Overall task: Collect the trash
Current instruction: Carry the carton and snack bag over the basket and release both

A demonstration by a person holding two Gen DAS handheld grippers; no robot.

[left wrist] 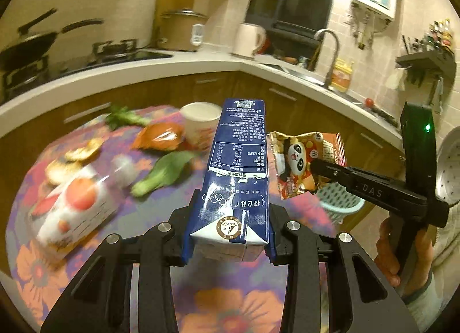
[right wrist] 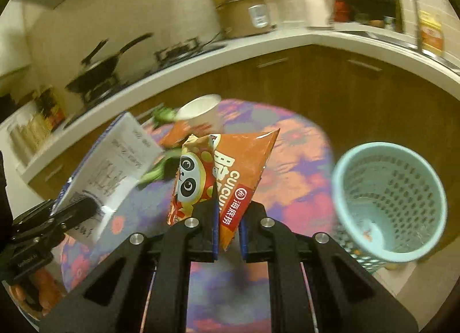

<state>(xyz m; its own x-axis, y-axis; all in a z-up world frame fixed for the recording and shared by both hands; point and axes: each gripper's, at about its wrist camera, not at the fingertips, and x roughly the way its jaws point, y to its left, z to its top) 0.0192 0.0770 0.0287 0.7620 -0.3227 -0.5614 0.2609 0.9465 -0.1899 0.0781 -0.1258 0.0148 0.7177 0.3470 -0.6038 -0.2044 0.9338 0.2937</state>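
My left gripper is shut on a blue and white milk carton and holds it above the flowered table. The carton also shows at the left of the right wrist view. My right gripper is shut on an orange panda snack wrapper, held above the table; the wrapper also shows in the left wrist view. A pale blue mesh waste basket stands on the floor to the right of the table, open and nearly empty.
On the table lie a paper cup, an orange packet, bok choy leaves, orange peels and a white box with fruit print. A kitchen counter with stove, pots and sink curves behind.
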